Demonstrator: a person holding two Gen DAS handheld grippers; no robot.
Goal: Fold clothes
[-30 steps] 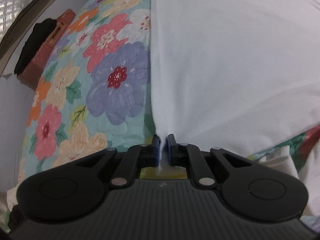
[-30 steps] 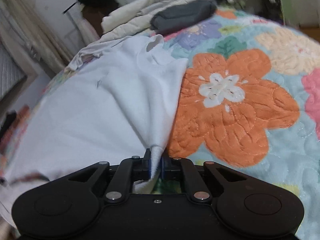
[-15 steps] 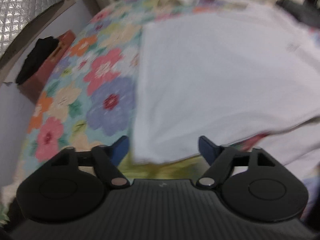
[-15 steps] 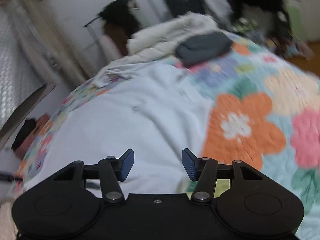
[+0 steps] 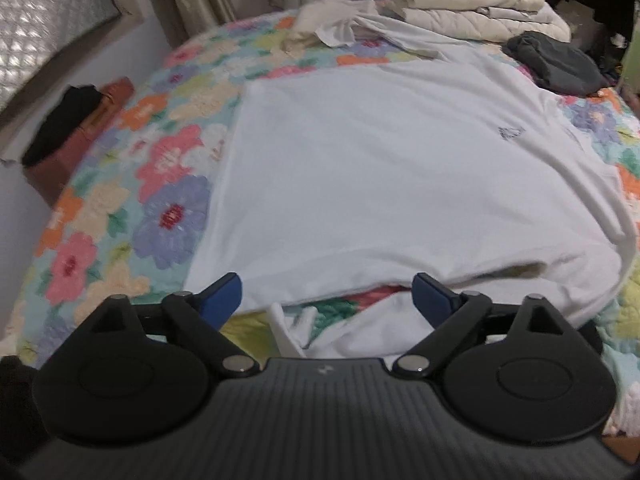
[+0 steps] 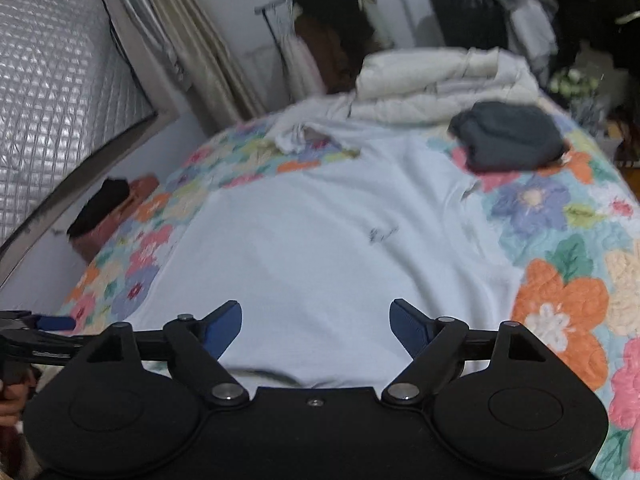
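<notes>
A white T-shirt (image 5: 380, 184) lies spread flat on the flowered quilt (image 5: 132, 208), with a small dark logo on its chest; it also shows in the right wrist view (image 6: 320, 248). Its near hem lies just past my left gripper (image 5: 327, 296), which is open and empty above the hem. My right gripper (image 6: 316, 326) is open and empty, raised over the shirt's near part. The left gripper's blue fingertip (image 6: 54, 323) shows at the left edge of the right wrist view.
A folded dark grey garment (image 6: 508, 142) lies on the quilt at the far right. A folded cream comforter (image 6: 440, 80) and crumpled white cloth (image 5: 336, 28) lie at the far end. A brown box with black cloth (image 5: 68, 128) stands by the left wall.
Both grippers were shut on the shirt's near edge one second ago. They have opened, let the shirt drop flat, and pulled back and up.
</notes>
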